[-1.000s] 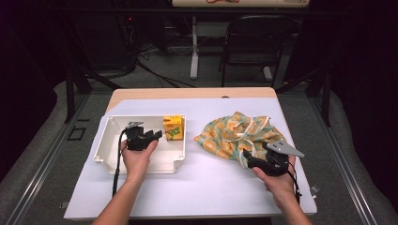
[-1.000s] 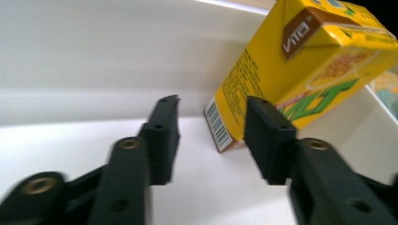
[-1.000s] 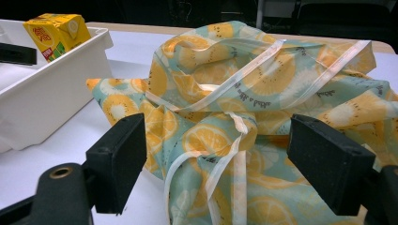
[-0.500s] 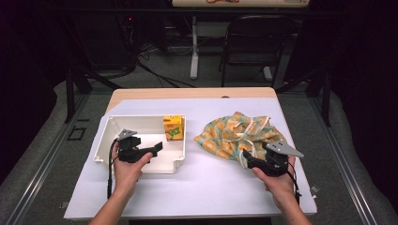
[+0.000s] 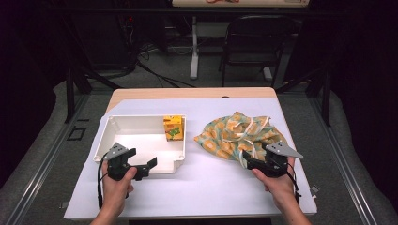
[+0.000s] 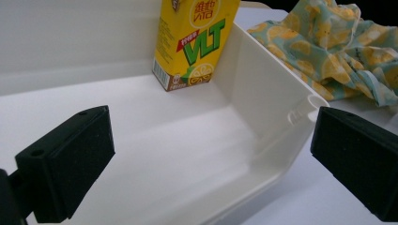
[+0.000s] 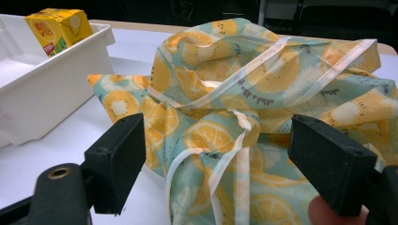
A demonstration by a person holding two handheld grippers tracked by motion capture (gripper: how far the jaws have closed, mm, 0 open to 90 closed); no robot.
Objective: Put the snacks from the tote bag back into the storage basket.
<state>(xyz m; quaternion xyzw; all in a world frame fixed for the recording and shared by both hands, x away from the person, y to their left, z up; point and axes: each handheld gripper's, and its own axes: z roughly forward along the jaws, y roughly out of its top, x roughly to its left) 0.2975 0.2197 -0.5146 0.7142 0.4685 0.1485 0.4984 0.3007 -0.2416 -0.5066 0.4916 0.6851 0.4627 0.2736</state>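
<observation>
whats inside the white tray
One yellow VLT lemon tea carton stands upright in the far right corner of the white tray; the rest of its floor is bare. Whatever is under the carton stays hidden.

Yellow juice carton [image 5: 172, 128] upright in white bin [image 5: 141, 159] corner.

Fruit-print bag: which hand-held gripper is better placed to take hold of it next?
Probably the right hand-held gripper: its open jaws already flank the bag and its drawstrings. The left hand-held gripper, also open, sits at the white tray near the juice carton.
</observation>
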